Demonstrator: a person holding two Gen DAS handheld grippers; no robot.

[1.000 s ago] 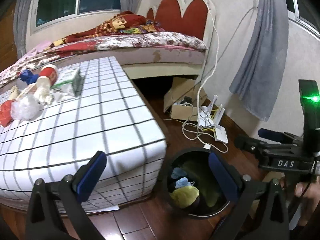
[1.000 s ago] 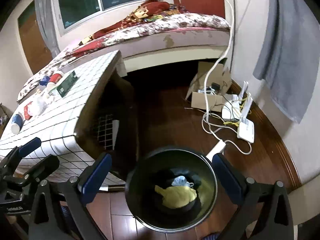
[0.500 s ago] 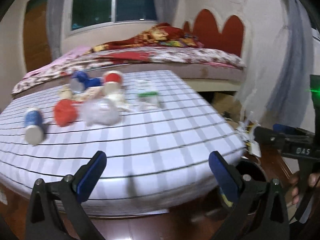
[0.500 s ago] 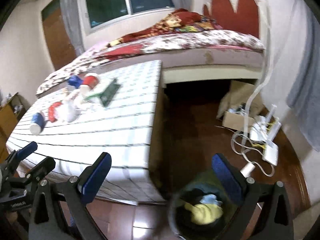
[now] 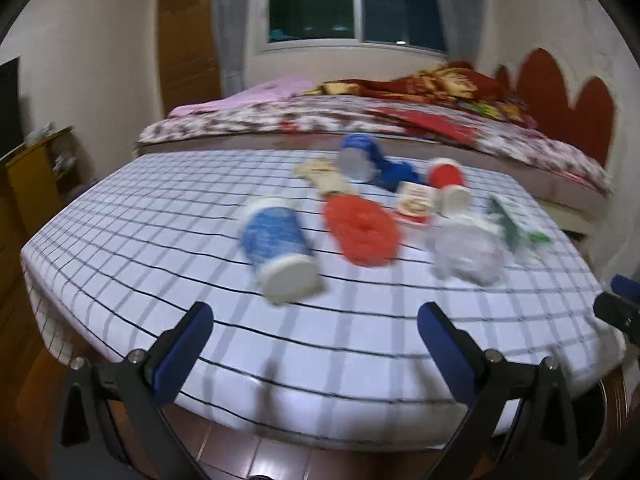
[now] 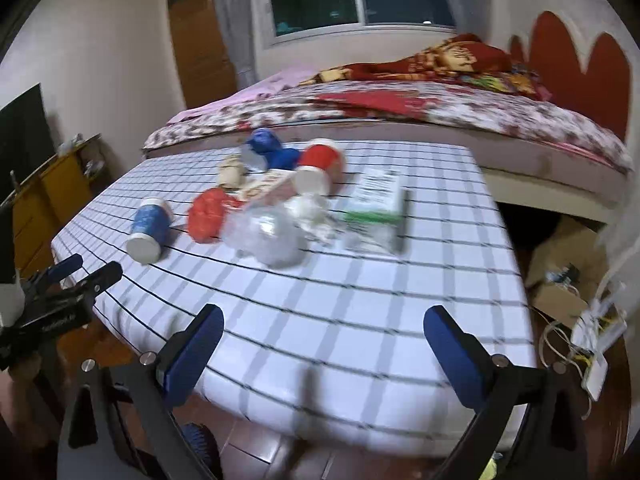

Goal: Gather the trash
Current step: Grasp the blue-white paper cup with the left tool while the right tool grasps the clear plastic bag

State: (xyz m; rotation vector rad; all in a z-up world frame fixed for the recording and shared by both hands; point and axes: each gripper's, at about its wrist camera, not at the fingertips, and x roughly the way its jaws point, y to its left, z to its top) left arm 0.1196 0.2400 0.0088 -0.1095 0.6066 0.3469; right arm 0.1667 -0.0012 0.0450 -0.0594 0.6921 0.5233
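Note:
Trash lies on a table with a white checked cloth (image 5: 160, 216) (image 6: 400, 280): a blue paper cup on its side (image 5: 278, 250) (image 6: 147, 232), a crumpled red wrapper (image 5: 362, 230) (image 6: 208, 214), a clear plastic bag (image 5: 466, 250) (image 6: 266, 236), a red cup (image 5: 448, 184) (image 6: 318, 166), a blue cup (image 5: 358, 156) (image 6: 260, 148) and a green-and-white carton (image 5: 512, 220) (image 6: 378, 196). My left gripper (image 5: 314, 340) hangs open at the table's near edge, short of the blue paper cup. Further right, my right gripper (image 6: 324, 344) is also open and empty. The bin is out of sight.
A bed with a floral cover (image 5: 400, 124) (image 6: 440, 112) runs behind the table. A cardboard box (image 6: 568, 264) and white devices with cables (image 6: 596, 336) sit on the wood floor at right. A yellow cabinet (image 5: 36, 176) stands at left.
Both grippers swung left, away from the bin on the floor, and now face the table top with the trash. Both stayed open and empty.

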